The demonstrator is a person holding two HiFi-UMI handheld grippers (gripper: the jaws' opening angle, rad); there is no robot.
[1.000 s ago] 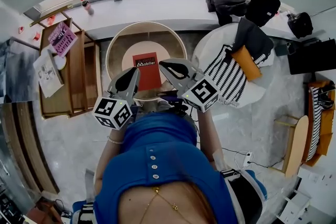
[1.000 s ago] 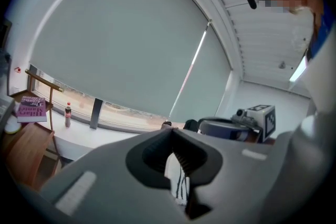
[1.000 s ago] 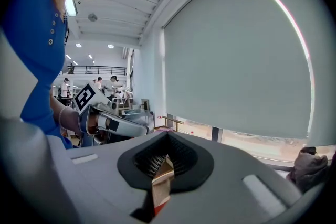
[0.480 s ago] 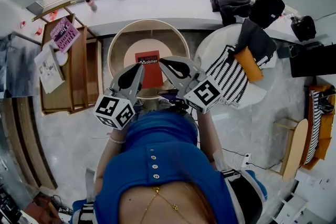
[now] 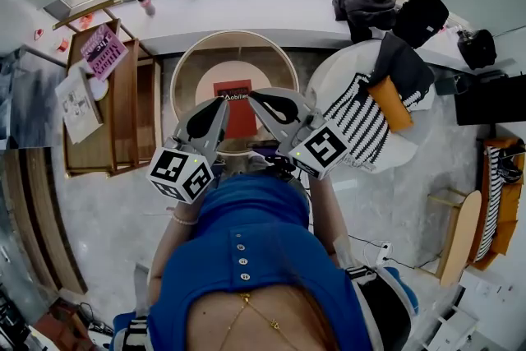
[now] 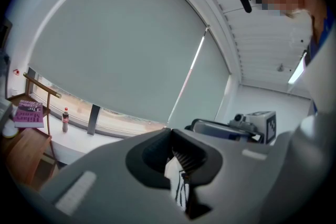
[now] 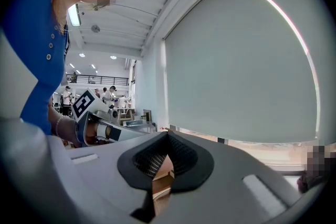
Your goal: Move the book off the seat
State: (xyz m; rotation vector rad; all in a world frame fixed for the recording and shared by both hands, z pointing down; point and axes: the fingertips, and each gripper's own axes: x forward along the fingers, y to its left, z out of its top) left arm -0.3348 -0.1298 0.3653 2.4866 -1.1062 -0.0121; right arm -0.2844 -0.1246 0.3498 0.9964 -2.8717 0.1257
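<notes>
Here, the red book [image 5: 232,106] lies flat in the middle of the round seat [image 5: 187,70], a chair with a pale wooden rim and a brown pad. The book's white title faces up. It has not been moved off the seat.

Both grippers are held out in front of the person's blue top [image 5: 263,251], above the near part of the seat. The left gripper [image 5: 223,103] has its tip over the book's lower left corner in the head view. The right gripper [image 5: 252,97] has its tip over the lower right corner. The two are just beside each other, with a narrow gap between them. Each gripper's own view shows its fingers closed together at the tip, with nothing held between them. Both of these views look out level toward the grey window blind [image 6: 121,44], not down at the book, so I cannot tell whether either tip touches it.

To the left of the seat stands a wooden shelf [image 5: 123,115], with a pink magazine [image 5: 101,53] and a white booklet [image 5: 77,104] on it. A small bottle [image 5: 146,2] stands on the window sill [image 5: 246,8] behind. To the right of the seat is a white round chair [image 5: 329,82] that carries a striped cushion [image 5: 357,121], an orange cushion [image 5: 389,103] and some dark clothing [image 5: 396,53].
</notes>
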